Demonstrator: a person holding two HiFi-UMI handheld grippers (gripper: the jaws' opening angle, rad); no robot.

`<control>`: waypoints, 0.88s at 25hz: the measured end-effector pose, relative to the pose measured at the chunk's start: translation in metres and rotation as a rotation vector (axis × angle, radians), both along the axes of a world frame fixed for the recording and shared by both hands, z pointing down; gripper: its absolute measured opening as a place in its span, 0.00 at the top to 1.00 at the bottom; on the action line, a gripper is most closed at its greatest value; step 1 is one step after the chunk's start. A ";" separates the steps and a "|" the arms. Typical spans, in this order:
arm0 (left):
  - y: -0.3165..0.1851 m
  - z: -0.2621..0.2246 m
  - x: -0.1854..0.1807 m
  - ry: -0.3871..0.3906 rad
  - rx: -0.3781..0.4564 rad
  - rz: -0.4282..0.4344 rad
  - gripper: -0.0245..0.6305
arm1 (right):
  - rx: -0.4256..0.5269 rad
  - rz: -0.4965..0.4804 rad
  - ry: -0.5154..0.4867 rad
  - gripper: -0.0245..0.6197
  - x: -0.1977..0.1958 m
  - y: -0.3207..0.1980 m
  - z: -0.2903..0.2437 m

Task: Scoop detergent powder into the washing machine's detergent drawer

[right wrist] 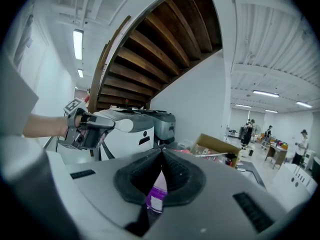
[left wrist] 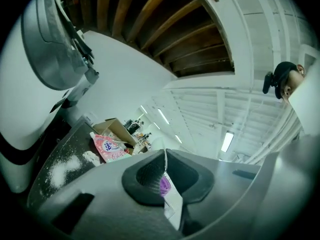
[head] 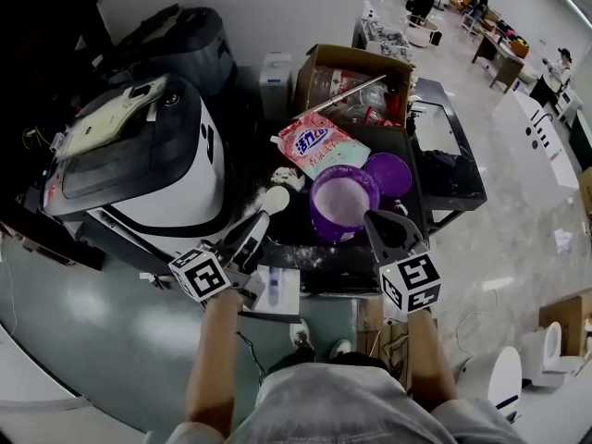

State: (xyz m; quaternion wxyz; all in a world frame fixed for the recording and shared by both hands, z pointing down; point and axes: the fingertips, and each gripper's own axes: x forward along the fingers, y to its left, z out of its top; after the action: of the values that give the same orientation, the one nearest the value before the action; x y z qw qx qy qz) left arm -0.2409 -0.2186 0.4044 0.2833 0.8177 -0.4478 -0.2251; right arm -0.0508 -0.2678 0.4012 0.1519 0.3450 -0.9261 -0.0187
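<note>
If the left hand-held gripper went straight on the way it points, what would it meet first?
Probably the bag, reached first by the scoop it holds; the hand-held gripper tilts upward, so it may pass over.

Right gripper (right wrist: pixel 161 153): jaws closed on the rim of the purple tub (right wrist: pixel 157 196). Left gripper (right wrist: pixel 106 125), at left, grips a white scoop (right wrist: pixel 127 125) before the washing machine (right wrist: pixel 136 138).
</note>
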 end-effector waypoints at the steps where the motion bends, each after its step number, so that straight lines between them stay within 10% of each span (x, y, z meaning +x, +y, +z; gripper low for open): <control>1: 0.007 0.004 0.000 0.006 -0.006 -0.006 0.94 | 0.002 0.001 -0.002 0.95 0.002 0.005 -0.001; 22: 0.176 0.062 0.052 0.295 -0.155 -0.163 0.94 | -0.093 -0.011 -0.072 0.95 0.083 0.174 0.031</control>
State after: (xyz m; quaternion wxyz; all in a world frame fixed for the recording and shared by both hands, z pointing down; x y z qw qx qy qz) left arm -0.1889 -0.0427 0.4662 0.3889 0.7125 -0.4821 -0.3297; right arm 0.0318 -0.0936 0.4323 0.1345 0.3330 -0.9326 0.0360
